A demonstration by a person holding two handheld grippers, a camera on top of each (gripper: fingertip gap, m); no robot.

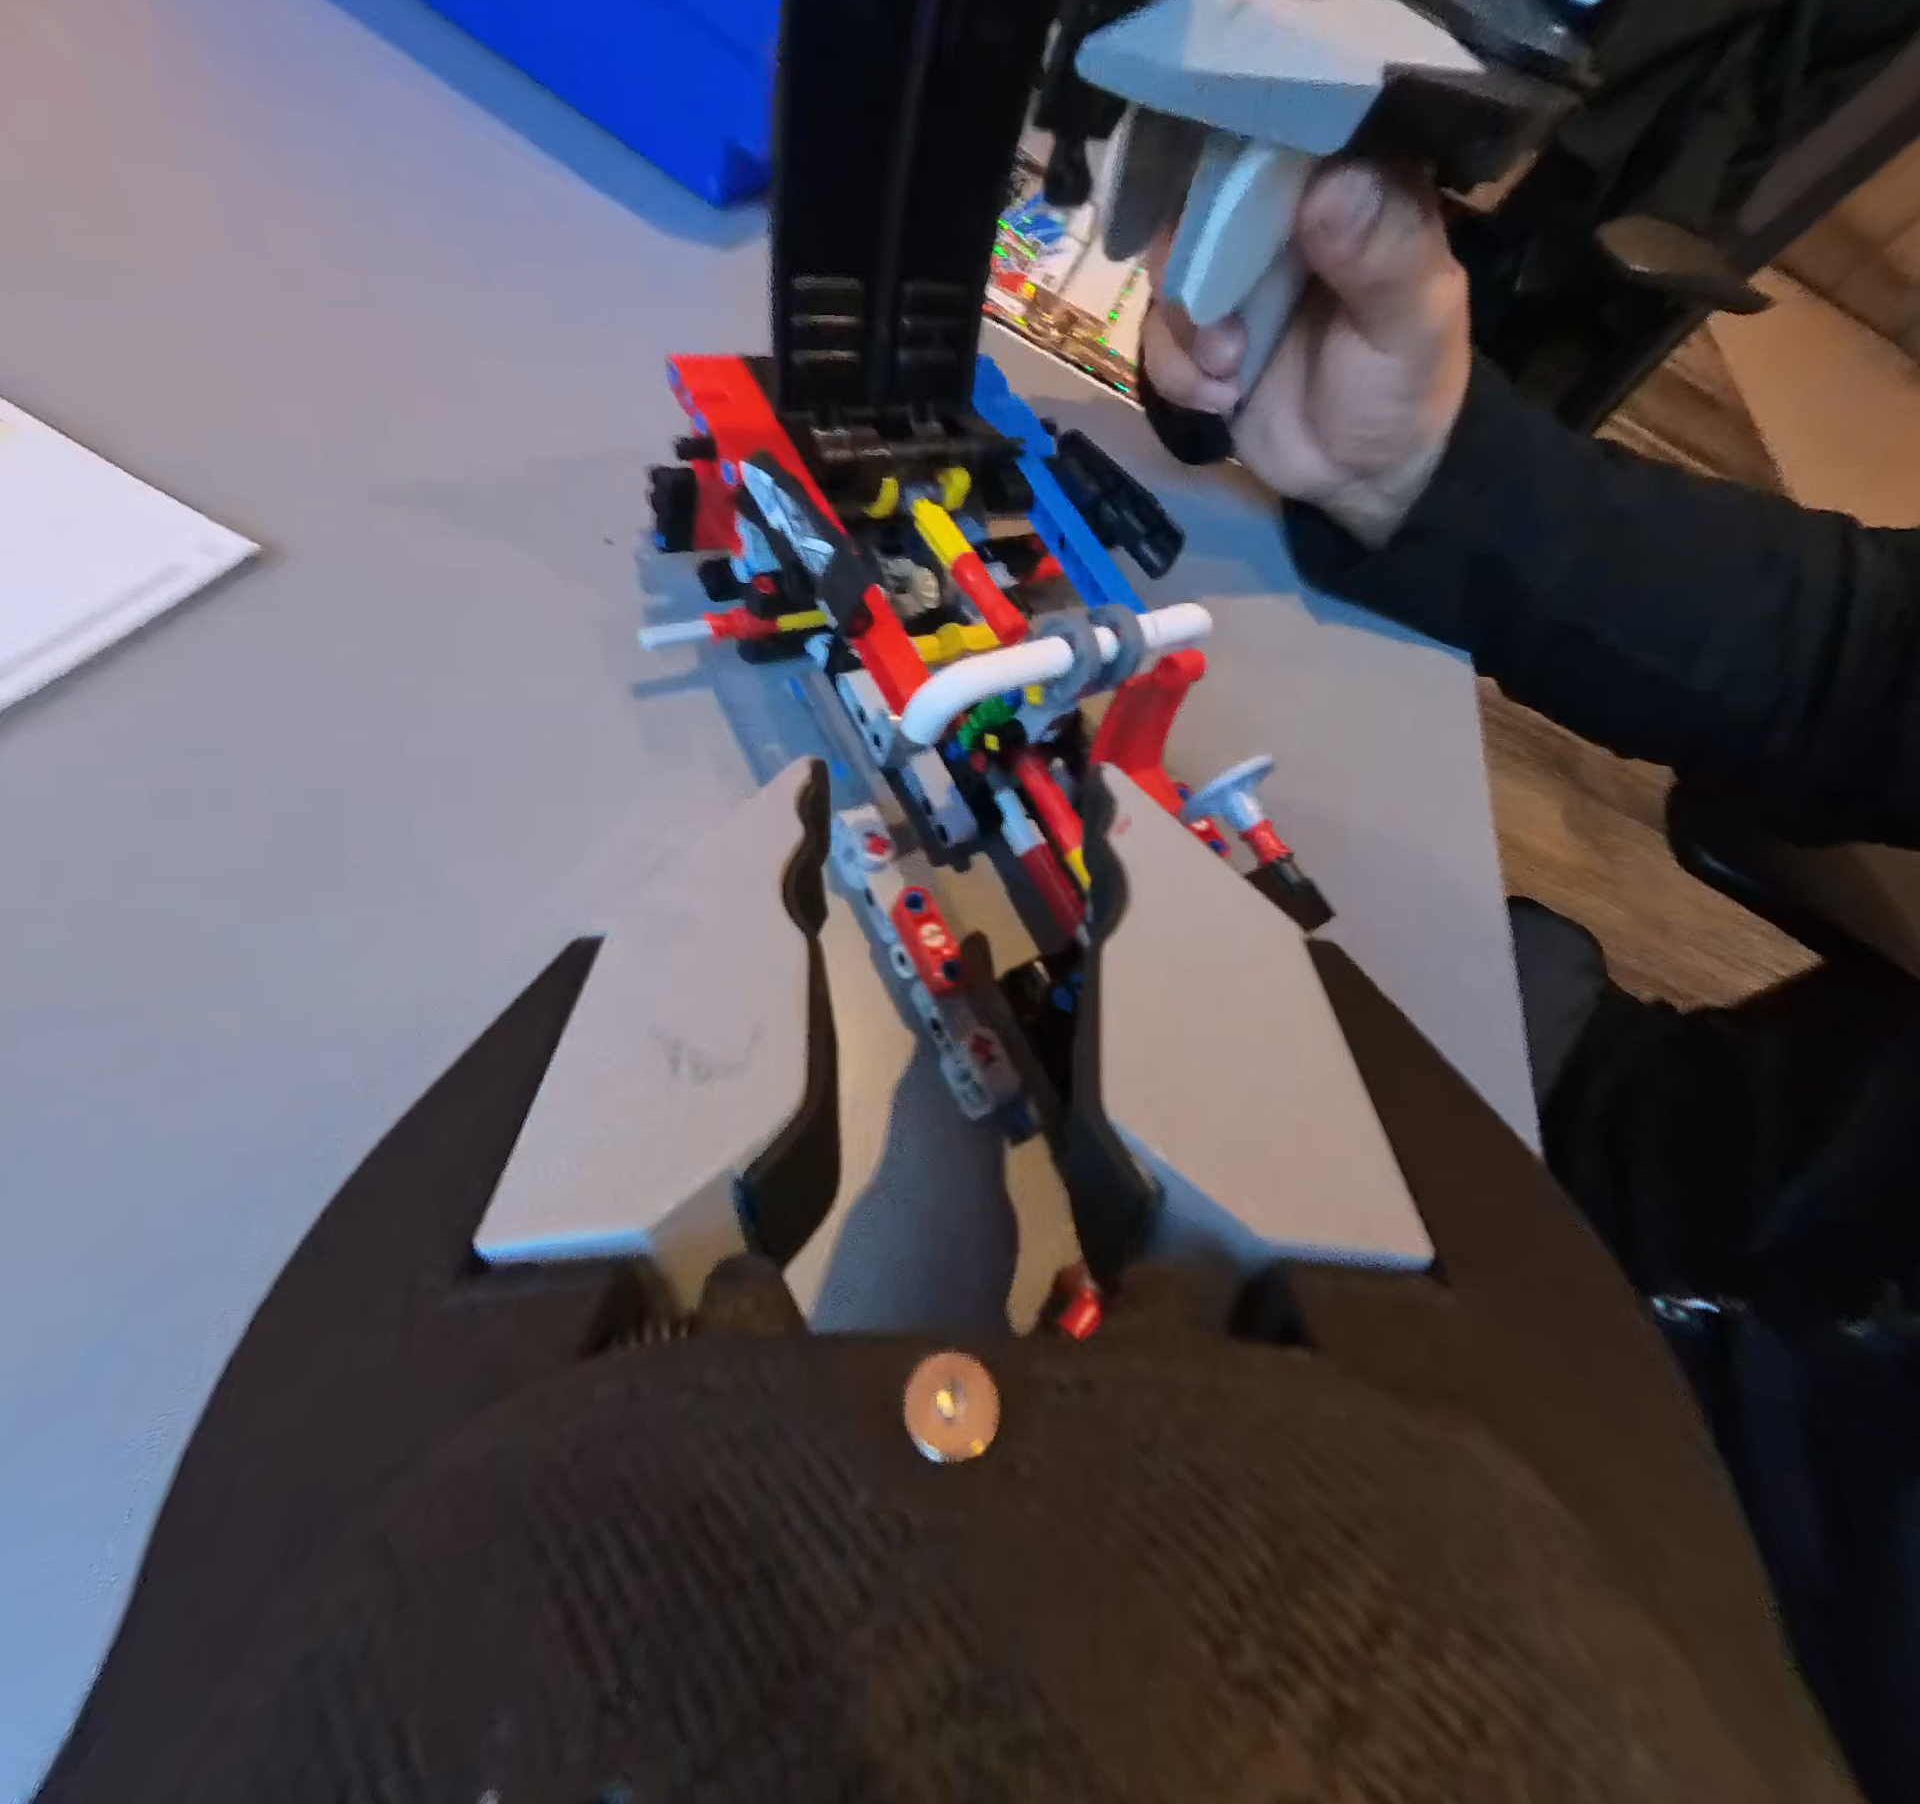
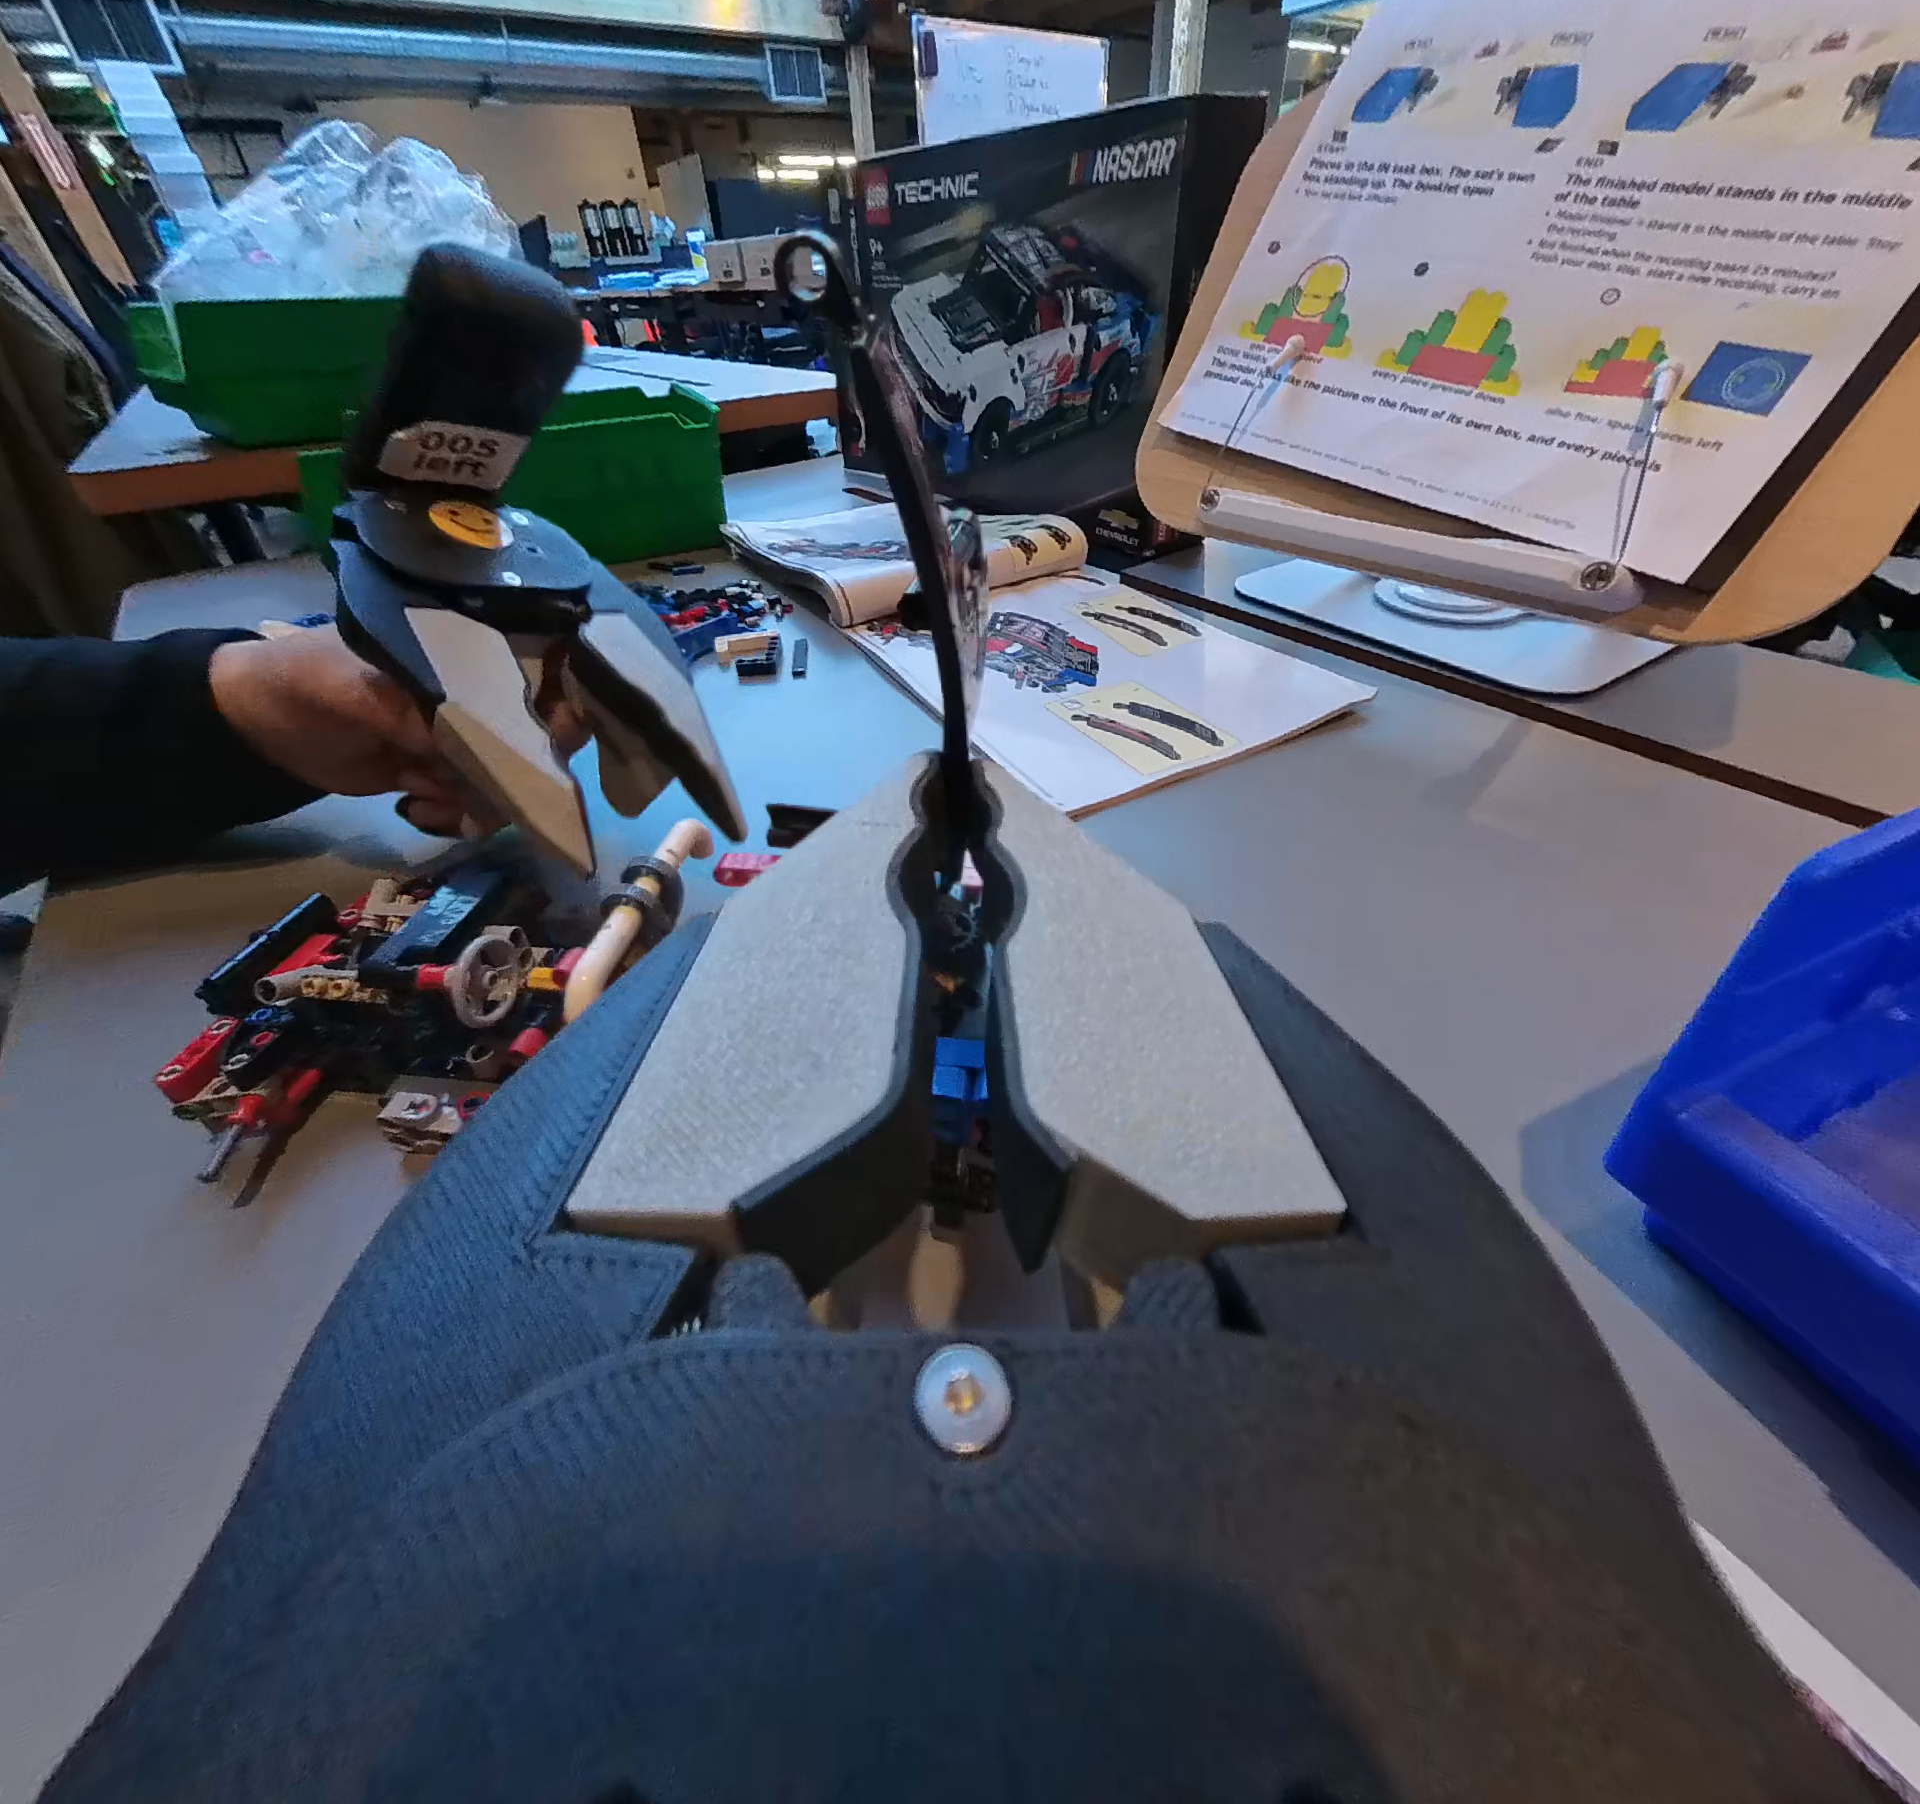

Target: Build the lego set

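Note:
The part-built lego car chassis [image 1: 935, 611] lies on the grey table, with red, blue, yellow and black beams and a white bent tube. It also shows in the right wrist view [image 2: 416, 985]. My left gripper [image 1: 956, 819] is open, with the chassis's near end between its fingers; in the right wrist view [image 2: 660, 840] it hovers just over the chassis. My right gripper [image 2: 951, 809] is shut on a long black curved piece [image 2: 914, 528] held upright. In the left wrist view this piece [image 1: 883, 144] stands with its lower end on the chassis's far end, and the right gripper [image 1: 1091, 61] grips it from the right.
A blue bin [image 2: 1787, 1131] stands at the right. The set's box [image 2: 1039, 300], an open booklet [image 2: 1091, 694] and an instruction sheet on a stand [image 2: 1558, 248] are behind. Loose pieces [image 2: 727, 611] and green bins [image 2: 623, 466] lie farther back. The table edge [image 1: 1496, 871] runs close beside the chassis.

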